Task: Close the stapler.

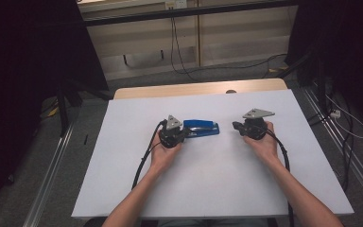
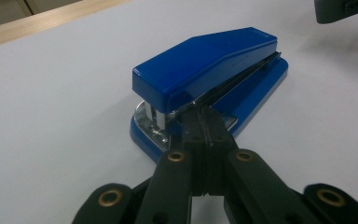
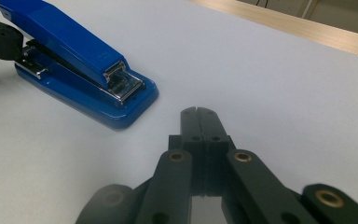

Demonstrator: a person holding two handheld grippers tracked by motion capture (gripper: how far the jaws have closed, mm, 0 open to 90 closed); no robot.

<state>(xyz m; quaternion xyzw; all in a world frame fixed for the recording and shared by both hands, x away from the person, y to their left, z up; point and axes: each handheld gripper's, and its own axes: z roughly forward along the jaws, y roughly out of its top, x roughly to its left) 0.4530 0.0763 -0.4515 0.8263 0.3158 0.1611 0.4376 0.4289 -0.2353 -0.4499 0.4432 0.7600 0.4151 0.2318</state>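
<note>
A blue stapler (image 1: 202, 127) lies flat on the white table (image 1: 208, 184), near its middle. My left gripper (image 1: 185, 134) is at the stapler's left end. In the left gripper view the stapler (image 2: 205, 60) lies straight ahead, and the left gripper (image 2: 206, 115) has its jaws pressed together, tips touching the metal part at the near end. My right gripper (image 1: 236, 126) hovers a little to the right of the stapler, apart from it. Seen along its own jaws, the right gripper (image 3: 198, 112) is shut with nothing in it, and the stapler (image 3: 60, 37) lies ahead on the left.
A wooden strip (image 1: 198, 89) runs along the table's far edge. Cables (image 1: 177, 52) trail over the floor behind it, and metal rails (image 1: 345, 151) flank the table. White tabletop stretches in front of both hands.
</note>
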